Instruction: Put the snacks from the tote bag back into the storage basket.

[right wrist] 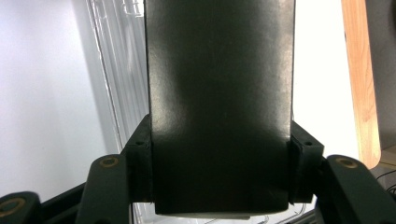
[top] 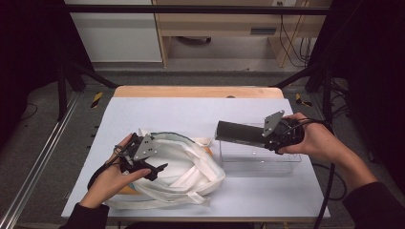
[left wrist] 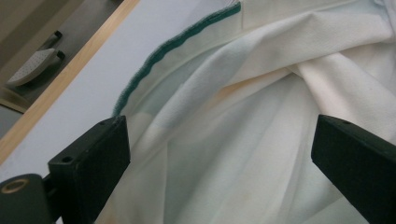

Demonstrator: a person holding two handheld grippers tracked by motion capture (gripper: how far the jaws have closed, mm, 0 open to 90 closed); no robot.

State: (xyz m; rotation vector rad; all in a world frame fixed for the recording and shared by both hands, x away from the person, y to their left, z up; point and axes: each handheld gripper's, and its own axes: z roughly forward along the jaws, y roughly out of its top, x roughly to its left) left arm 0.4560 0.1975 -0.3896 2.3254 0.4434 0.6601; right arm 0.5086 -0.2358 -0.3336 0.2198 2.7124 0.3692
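A flat, dark rectangular box (top: pixel 239 133) is pinched at one end between the jaws of the right gripper (top: pixel 270 138), held above the near-left rim of a clear plastic rectangular container (top: pixel 260 160) on the pale grey table (top: pixel 191 112). To its left, the left gripper (top: pixel 160 168) rests with jaws spread wide over a crumpled cream cloth bag with a green-trimmed edge (top: pixel 184 169), gripping nothing.

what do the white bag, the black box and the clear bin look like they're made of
White bag: soft woven cloth, likely cotton canvas; matte, creased folds, green stitched edging.
Black box: stiff, smooth, faint satin sheen; cardboard or plastic, hard to tell.
Clear bin: rigid transparent plastic, probably acrylic; glossy, see-through walls.
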